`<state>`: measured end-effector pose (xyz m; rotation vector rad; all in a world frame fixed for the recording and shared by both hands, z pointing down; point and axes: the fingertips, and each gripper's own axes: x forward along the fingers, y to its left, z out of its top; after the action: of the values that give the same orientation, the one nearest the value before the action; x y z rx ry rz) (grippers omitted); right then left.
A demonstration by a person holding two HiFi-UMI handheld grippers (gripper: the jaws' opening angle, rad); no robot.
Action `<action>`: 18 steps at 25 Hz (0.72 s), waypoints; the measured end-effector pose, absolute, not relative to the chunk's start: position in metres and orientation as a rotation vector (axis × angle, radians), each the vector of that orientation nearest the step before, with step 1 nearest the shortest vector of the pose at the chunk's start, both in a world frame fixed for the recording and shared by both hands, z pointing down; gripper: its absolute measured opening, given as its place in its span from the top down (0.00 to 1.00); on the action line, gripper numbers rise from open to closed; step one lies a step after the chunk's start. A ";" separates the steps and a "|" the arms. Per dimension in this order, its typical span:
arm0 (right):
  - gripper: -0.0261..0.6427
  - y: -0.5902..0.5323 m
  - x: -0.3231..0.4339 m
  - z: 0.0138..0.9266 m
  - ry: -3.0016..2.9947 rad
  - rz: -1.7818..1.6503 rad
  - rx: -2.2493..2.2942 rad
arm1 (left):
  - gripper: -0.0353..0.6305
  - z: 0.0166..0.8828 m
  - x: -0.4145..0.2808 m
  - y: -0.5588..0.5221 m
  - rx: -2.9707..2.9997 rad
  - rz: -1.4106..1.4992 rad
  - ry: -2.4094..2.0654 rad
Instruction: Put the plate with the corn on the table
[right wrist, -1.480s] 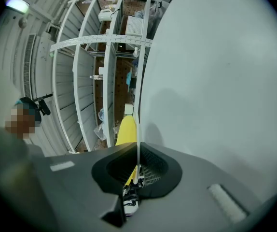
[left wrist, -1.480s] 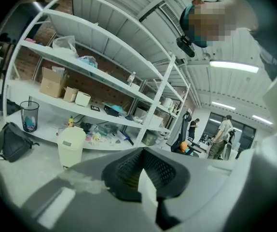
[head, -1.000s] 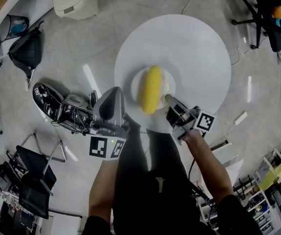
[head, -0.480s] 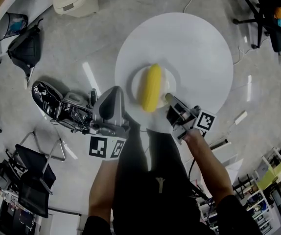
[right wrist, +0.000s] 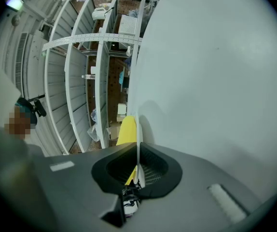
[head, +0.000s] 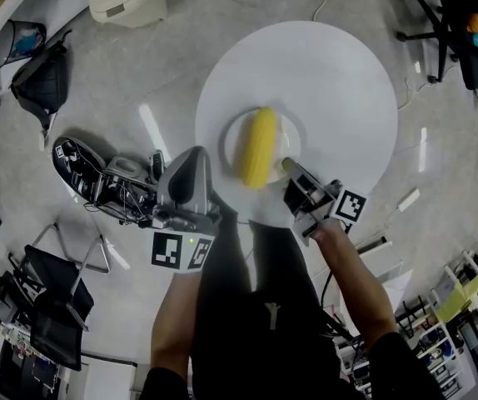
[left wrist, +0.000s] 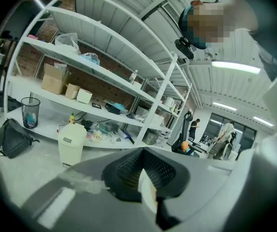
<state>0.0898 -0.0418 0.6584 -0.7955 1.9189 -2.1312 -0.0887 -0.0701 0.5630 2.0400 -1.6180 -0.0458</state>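
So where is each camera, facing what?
Head view: on the person's head, looking down at the table; arms show.
Left gripper view: on the left hand-held gripper, facing shelves; jaws show.
Right gripper view: on the right hand-held gripper, facing the plate; jaws show.
Shared: corn, in head and right gripper views.

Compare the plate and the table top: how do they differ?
The plate is far smaller than the table and lies within its outline. The plate carries the corn; the table carries only the plate. The right gripper clamps the plate's rim; nothing grips the table. Both are round and white.
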 end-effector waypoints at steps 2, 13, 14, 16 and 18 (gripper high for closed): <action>0.93 -0.041 0.091 0.660 1.913 -2.138 -0.806 | 0.94 0.564 -0.089 -0.070 2.039 -0.047 -1.619; 0.93 -0.041 0.090 0.665 1.878 -2.181 -0.855 | 0.94 0.568 -0.095 -0.068 2.027 -0.056 -1.624; 0.93 -0.041 0.091 0.665 1.877 -2.185 -0.861 | 0.94 0.568 -0.095 -0.068 2.028 -0.057 -1.623; 0.93 -0.040 0.090 0.666 1.879 -2.189 -0.865 | 0.94 0.568 -0.095 -0.067 2.029 -0.060 -1.621; 0.93 -0.041 0.089 0.666 1.880 -2.195 -0.868 | 0.94 0.568 -0.095 -0.067 2.028 -0.062 -1.619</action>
<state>0.0894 -0.0405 0.6661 -0.8684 1.8804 -2.1952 -0.0954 -0.0675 0.5684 2.0282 -1.6192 -0.0620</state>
